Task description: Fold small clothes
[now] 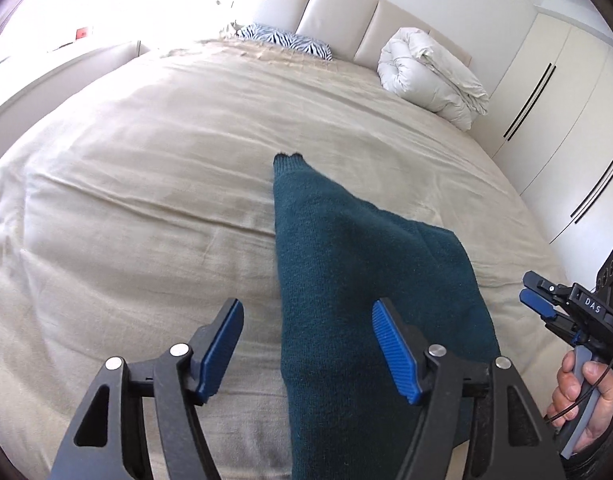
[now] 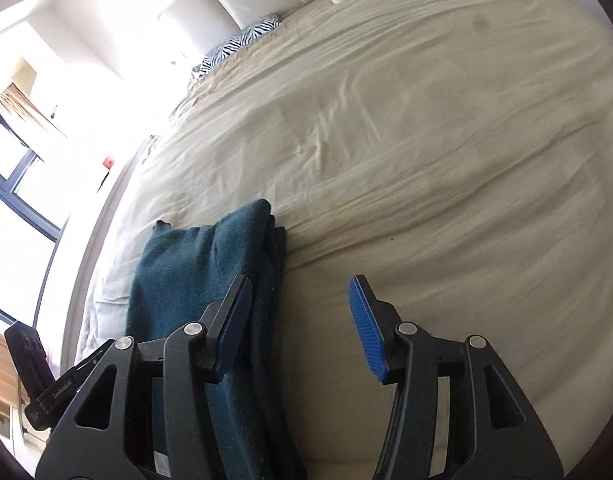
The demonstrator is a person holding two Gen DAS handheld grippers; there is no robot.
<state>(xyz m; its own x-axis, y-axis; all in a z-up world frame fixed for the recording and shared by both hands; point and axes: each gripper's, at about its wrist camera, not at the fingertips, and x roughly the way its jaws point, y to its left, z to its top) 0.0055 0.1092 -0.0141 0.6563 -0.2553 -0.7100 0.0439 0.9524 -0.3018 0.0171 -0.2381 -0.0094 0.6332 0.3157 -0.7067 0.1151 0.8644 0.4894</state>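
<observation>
- A home bedroom
- A wide bed (image 1: 146, 168) under a wrinkled beige cover fills both views
- A padded cream headboard (image 1: 346, 4) stands at its far end
- A zebra-print pillow (image 1: 286, 40) and a rolled white duvet (image 1: 430, 76) lie by the headboard
- White wardrobe doors (image 1: 566, 128) with long dark handles line one side
- A dark-framed window (image 2: 10, 176) with a tan curtain (image 2: 22, 108) is on the other

Garment (image 1: 346, 272), between and ahead of the left jaws: dark teal knitted cloth, fuzzy, matt; bed cover (image 1: 146, 184) beneath both jaws: beige woven cloth, matt, creased; left gripper (image 1: 306, 344) and right gripper (image 2: 300, 328): matt black plastic arms, ribbed blue pads (image 2: 366, 332), polished metal pivot pins; headboard (image 1: 342, 4) far ahead: smooth cream upholstery, slight sheen.
</observation>
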